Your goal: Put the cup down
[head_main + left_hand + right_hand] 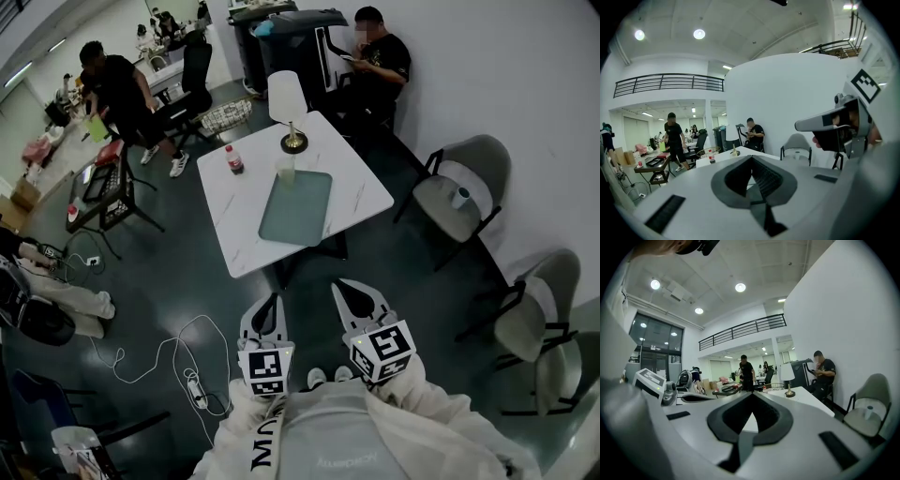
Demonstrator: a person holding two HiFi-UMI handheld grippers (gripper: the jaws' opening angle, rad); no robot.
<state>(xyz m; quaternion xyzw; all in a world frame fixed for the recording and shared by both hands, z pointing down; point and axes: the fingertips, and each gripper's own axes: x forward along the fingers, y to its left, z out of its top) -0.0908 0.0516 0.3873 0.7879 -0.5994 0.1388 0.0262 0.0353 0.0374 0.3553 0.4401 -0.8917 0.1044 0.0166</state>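
A clear cup (286,170) stands on the white table (244,225), at the far end of a grey-green tray (296,211) and just in front of a lamp (288,108). Both grippers hang over the floor on the near side of the table, close to my body, and touch nothing. My left gripper (272,298) is shut and empty, its jaw tips meeting (751,158). Beside it, the right gripper (345,284) is also shut with nothing in it (752,393). Both point toward the table. I cannot make out the cup in either gripper view.
A red-capped bottle (234,159) stands on the table's left side. Grey chairs (464,192) (539,309) line the right wall. A cable and power strip (195,389) lie on the floor at left. One person sits behind the table (375,56), and another stands at left (117,89).
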